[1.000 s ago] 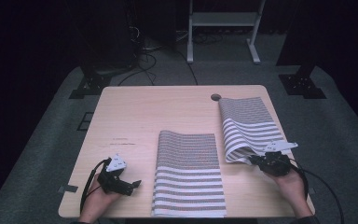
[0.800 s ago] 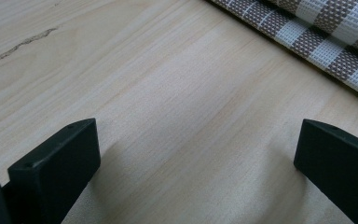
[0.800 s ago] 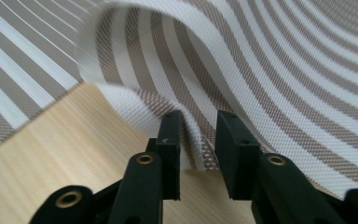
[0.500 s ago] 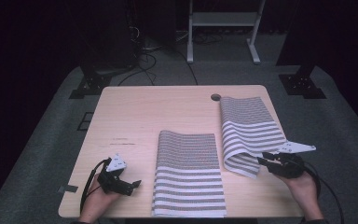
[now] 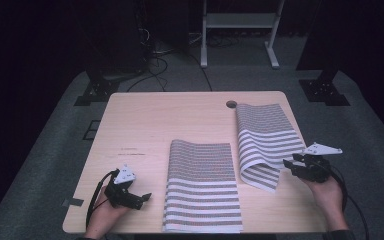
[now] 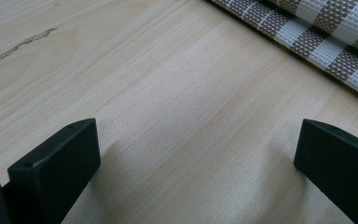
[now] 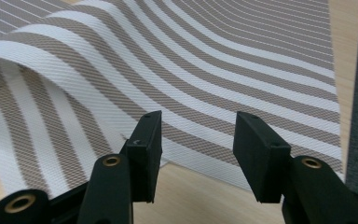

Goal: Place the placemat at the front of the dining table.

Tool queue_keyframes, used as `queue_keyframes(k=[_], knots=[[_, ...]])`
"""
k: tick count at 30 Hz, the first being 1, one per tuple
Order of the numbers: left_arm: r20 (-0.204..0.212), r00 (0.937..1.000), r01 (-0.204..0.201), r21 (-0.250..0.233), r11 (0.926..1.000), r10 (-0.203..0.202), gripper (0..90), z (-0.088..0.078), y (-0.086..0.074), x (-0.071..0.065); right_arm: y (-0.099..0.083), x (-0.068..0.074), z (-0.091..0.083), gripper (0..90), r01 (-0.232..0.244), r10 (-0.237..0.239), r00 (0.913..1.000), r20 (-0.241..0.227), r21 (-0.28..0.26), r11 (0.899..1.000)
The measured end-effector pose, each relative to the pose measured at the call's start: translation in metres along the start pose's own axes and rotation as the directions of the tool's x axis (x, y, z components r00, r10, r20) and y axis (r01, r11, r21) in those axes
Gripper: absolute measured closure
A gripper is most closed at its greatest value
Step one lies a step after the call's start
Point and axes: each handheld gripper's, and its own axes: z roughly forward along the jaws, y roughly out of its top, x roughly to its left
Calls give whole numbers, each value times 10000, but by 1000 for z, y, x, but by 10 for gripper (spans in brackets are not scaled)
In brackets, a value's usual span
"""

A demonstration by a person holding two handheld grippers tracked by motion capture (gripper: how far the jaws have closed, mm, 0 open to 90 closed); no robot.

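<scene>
Striped mat (image 5: 265, 142) lies before the just-opened, empty right gripper (image 5: 291, 166).

Your left tool (image 5: 139, 198), at the lower left of the high view, was a black body topped by a small grey three-cornered plate, with a black cable looping from it back past your hand. Your right tool (image 5: 294, 166), at the lower right, had the same black body and a wider pale grey plate, its black cable trailing along your forearm to a dark sleeve at the bottom edge. In the right gripper view its fingers (image 7: 145, 144) were matte black rectangular blocks with small screw holes, carried on black links with brass-coloured rivets. In the left gripper view the fingers (image 6: 56, 163) were the same flat black blocks.
</scene>
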Motion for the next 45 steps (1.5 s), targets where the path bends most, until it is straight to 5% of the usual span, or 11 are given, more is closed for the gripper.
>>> queue_keyframes(k=[16,28,31,36,41,45], knots=[[0,10000,-1,-1,10000,1,0,0,0,0,-14,-53,7,510,-1312,1288,9868,977,190,9912],[-1,10000,6,0,10000,-6,0,0,0,0,-23,-58,19,479,-1511,1380,9828,1230,1047,9830],[2,10000,2,0,10000,-2,0,0,0,0,-26,-59,21,476,-1834,1721,9788,1113,1001,9779],[2,10000,4,0,10000,-4,0,0,0,0,-27,-55,20,569,-1850,1741,9782,1133,947,9782],[2,10000,3,0,10000,-3,0,0,0,0,-24,-48,20,784,-1496,1406,9860,892,1045,9832],[3,10000,-1,1,10000,1,0,0,0,0,-21,-43,21,845,-1067,973,9920,808,1217,9868]])
